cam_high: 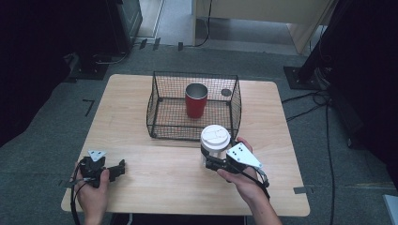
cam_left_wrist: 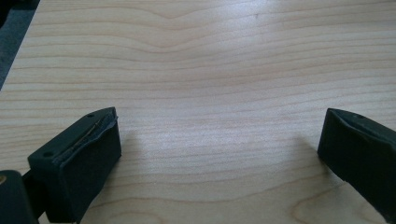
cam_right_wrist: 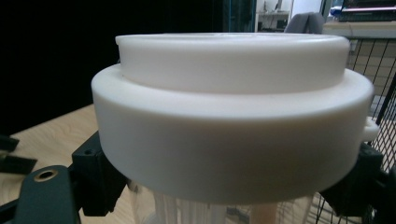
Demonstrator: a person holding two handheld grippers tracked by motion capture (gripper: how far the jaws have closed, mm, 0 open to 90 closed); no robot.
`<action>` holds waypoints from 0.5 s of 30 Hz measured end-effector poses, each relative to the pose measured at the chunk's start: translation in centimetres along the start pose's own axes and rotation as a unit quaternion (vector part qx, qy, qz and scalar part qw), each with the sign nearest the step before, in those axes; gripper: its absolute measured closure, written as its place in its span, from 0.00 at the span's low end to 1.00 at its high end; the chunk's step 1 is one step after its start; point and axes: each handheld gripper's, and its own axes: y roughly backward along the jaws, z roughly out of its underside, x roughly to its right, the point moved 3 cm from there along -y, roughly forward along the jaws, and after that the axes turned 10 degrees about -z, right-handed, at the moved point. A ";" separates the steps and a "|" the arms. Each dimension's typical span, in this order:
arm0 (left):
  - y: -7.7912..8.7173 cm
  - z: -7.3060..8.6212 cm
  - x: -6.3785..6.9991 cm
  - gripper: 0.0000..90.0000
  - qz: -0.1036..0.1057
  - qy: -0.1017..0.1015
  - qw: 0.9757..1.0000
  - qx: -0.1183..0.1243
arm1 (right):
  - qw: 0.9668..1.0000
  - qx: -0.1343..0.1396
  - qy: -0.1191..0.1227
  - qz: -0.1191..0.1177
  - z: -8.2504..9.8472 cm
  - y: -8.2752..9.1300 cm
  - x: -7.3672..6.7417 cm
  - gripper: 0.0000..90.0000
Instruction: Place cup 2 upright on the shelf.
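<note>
A clear cup with a broad white lid (cam_high: pixel 215 137) stands near the front right corner of the black wire basket (cam_high: pixel 165 123). My right gripper (cam_high: pixel 210 160) is shut on the cup's body just under the lid. In the right gripper view the white lid (cam_right_wrist: pixel 229 121) looms close, and the jaws press the clear wall below it on both sides. Inside the basket a red cup (cam_high: pixel 196 101) stands upright. My left gripper (cam_high: pixel 118 169) rests low over the table's front left, open, with only bare wood between its jaws (cam_left_wrist: pixel 219 149).
The light wooden table (cam_high: pixel 155 183) stands on grey carpet. A small dark round spot (cam_high: pixel 226 92) lies at the basket's back right. Black stands and cables flank the table on both sides.
</note>
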 end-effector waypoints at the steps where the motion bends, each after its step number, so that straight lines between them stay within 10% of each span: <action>1: 0.0 0.0 0.0 0.00 0.000 0.000 1.000 0.000 | 1.000 0.005 -0.001 0.002 -0.2 0.0 0.0 0.18; 15: 0.0 0.0 0.0 0.00 0.000 0.001 1.000 0.001 | 0.996 0.088 0.013 0.021 -3.6 -0.2 -0.1 0.18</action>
